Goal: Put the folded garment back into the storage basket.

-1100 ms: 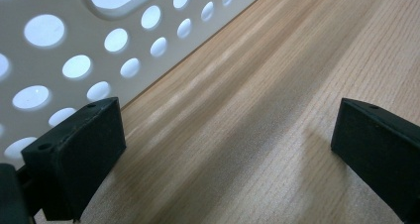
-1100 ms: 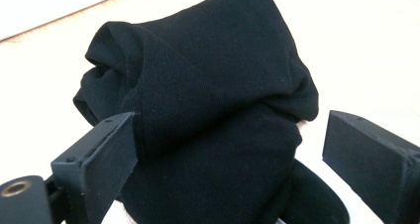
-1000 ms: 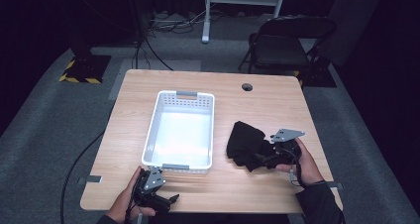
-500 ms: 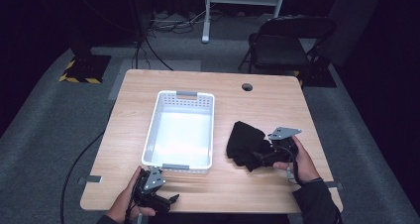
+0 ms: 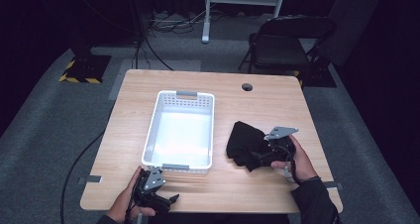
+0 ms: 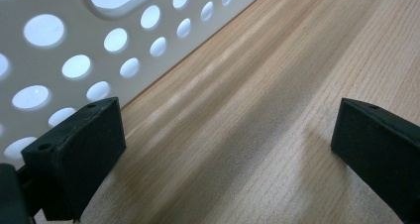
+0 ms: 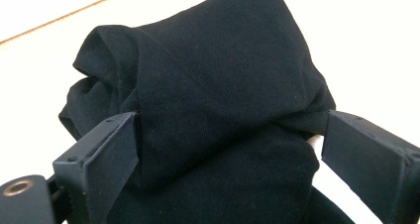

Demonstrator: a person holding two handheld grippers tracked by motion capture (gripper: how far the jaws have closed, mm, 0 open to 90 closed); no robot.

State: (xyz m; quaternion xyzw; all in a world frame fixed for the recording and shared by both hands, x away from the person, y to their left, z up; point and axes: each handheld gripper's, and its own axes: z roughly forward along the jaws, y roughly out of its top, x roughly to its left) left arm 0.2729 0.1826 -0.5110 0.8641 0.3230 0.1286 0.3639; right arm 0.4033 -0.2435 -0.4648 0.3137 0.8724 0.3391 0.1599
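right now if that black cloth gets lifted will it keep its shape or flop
Probably flop: the black cloth lies bunched in soft folds between the right gripper jaws. It looks light and would likely drape and hang. Knit fabric seems unlikely to slip, and it won't roll.

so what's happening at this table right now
A person holds a gripper in each hand at a wooden table. The right gripper has its jaws wide around a bunched black cloth lying right of an empty white basket. The left gripper rests open on the table near the basket's front wall, holding nothing.
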